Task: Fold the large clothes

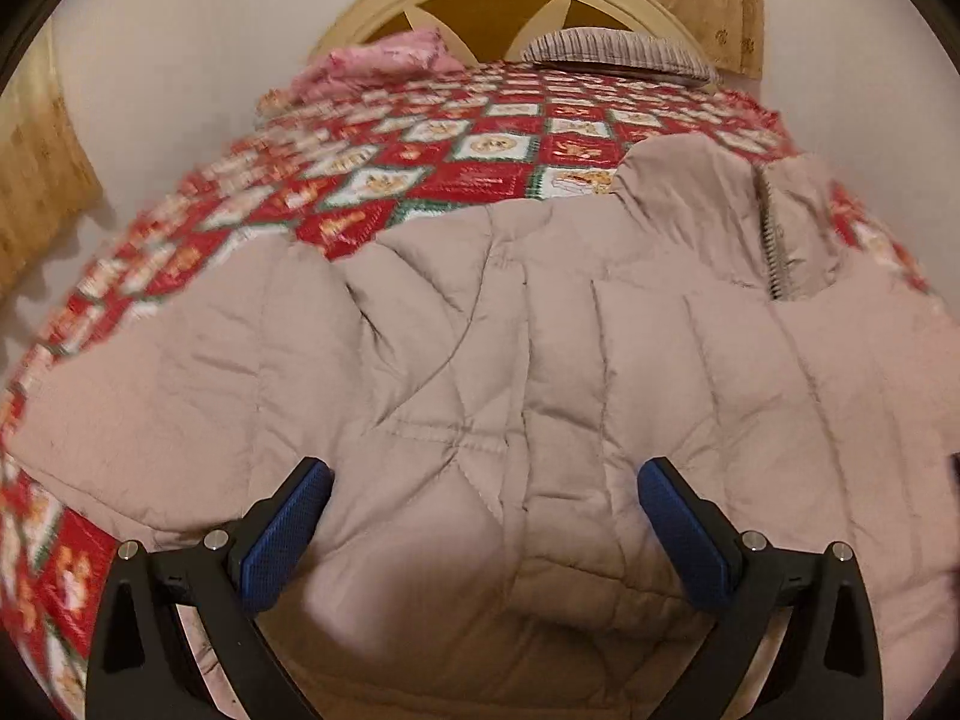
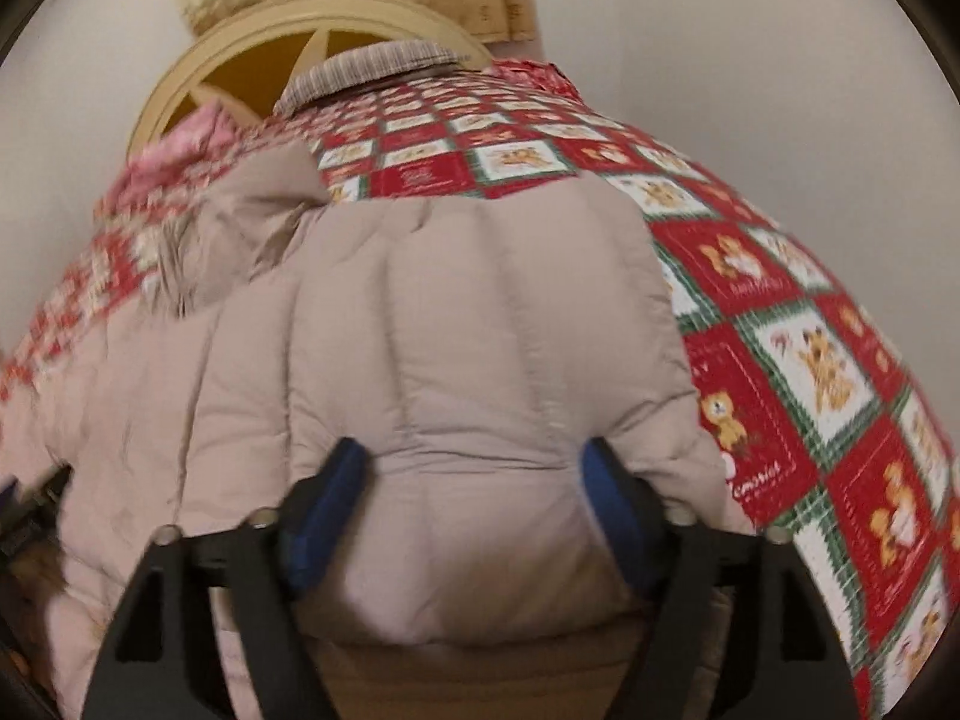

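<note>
Left gripper (image 1: 485, 489): jaws spread wide, nothing clasped; the beige quilted coat (image 1: 510, 360) lies flat beneath and ahead of the blue pads (image 1: 288, 534), spread over the red patchwork bedspread (image 1: 480, 144). Right gripper (image 2: 474, 480): jaws wide apart; a puffed fold of the coat bulges between them, pads not visibly pressing it; bedspread showing right of the jaws; striped pillow (image 2: 372, 69) far ahead.
</note>
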Tool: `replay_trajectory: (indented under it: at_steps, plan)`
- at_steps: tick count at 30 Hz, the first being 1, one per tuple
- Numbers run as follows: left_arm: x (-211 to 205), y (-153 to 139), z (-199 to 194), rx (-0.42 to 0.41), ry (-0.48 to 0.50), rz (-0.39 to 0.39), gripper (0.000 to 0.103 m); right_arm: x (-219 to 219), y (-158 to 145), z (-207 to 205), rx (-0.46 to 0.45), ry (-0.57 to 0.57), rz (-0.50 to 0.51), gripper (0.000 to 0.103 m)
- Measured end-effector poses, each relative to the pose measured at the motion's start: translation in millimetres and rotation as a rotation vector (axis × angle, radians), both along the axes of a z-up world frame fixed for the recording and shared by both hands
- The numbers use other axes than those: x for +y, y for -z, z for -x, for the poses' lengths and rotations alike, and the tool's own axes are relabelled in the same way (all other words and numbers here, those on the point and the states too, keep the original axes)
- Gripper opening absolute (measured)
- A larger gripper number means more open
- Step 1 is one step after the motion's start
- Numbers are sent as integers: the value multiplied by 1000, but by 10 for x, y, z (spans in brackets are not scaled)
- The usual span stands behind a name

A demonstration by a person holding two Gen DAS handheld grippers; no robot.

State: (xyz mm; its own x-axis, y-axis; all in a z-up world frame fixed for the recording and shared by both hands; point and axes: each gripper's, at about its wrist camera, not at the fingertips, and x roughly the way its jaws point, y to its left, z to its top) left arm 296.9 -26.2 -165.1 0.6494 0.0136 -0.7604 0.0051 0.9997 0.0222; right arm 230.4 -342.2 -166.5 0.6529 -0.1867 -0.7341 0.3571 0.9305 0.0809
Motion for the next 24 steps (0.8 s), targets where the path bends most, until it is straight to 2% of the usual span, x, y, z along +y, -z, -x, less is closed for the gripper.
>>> replay_trajectory:
  at_steps: [2, 4, 7, 9, 10, 12, 16, 20, 22, 24]
  plan:
    - [268, -140, 107, 7, 9, 134, 102, 5, 8, 0, 10, -5, 18, 85]
    - [579, -267, 232, -25, -26, 200, 102, -35, 25, 24, 0, -7, 3, 86]
    - [1303, -469, 444, -103, -196, 219, 102, -69, 26, 45, -17, -14, -26, 89]
    - [1800, -564, 554, -156, -331, 199, 102, -55, 23, 47, -15, -15, -22, 89]
    - [2168, -600, 607, -176, -439, 175, 102, -49, 21, 49, -15, -16, -19, 90]
    - [2631, -574, 646, -171, -567, 169, 102, -41, 18, 52, -14, -16, -16, 90]
    - [3642, -323, 754, -115, -874, 267, 102, -39, 19, 52, -14, -16, -15, 90]
    - [4030, -11, 675, -23, -936, 365, 102, -41, 21, 53, -11, -16, -12, 90]
    - [4017, 20, 597, -36, -928, 324, 102, -41, 23, 55, -11, -17, -11, 90]
    - [3968, 1, 522, -69, -880, 300, 101, -40, 23, 55, -9, -16, -9, 90]
